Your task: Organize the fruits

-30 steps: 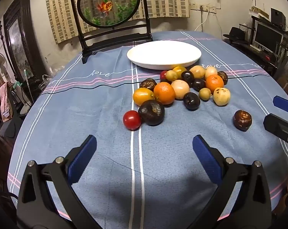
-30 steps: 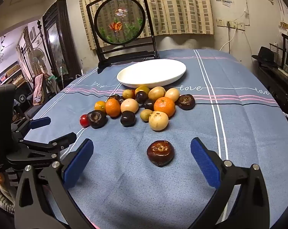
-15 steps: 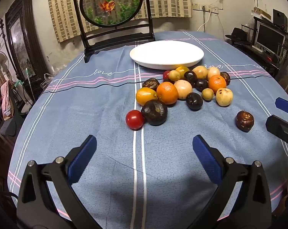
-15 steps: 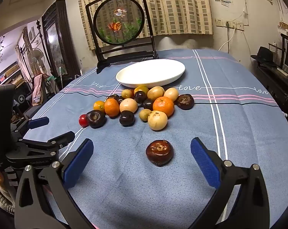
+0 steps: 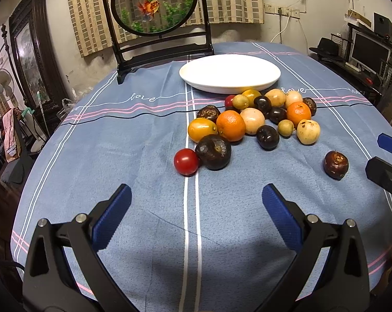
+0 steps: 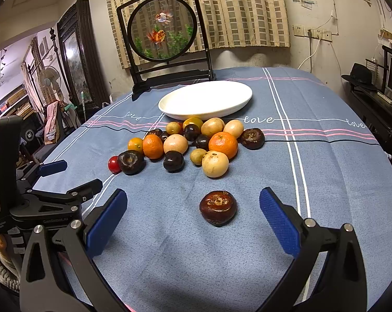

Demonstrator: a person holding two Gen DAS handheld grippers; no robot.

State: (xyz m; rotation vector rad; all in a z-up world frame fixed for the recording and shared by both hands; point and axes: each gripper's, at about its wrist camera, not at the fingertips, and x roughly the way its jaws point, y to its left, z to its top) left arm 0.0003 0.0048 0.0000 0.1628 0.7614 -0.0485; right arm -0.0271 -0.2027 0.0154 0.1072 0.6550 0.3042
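Where pink stripes cross, "love" on tablecloth (image 6: pixel 326 182).

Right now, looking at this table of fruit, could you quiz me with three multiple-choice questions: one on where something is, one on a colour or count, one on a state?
1. Where does the lone dark brown fruit lie?
A. On the white plate
B. On the cloth, apart from the pile, ahead of the right gripper
C. In the left gripper

2. What colour are the gripper pads?
A. Blue
B. Red
C. Green

3. What state is the white plate in?
A. Full of fruit
B. Upside down
C. Empty

Answers: 1 B, it sits alone nearer the camera than the pile. 2 A, both fingers carry blue pads. 3 C, all fruit lies on the cloth.
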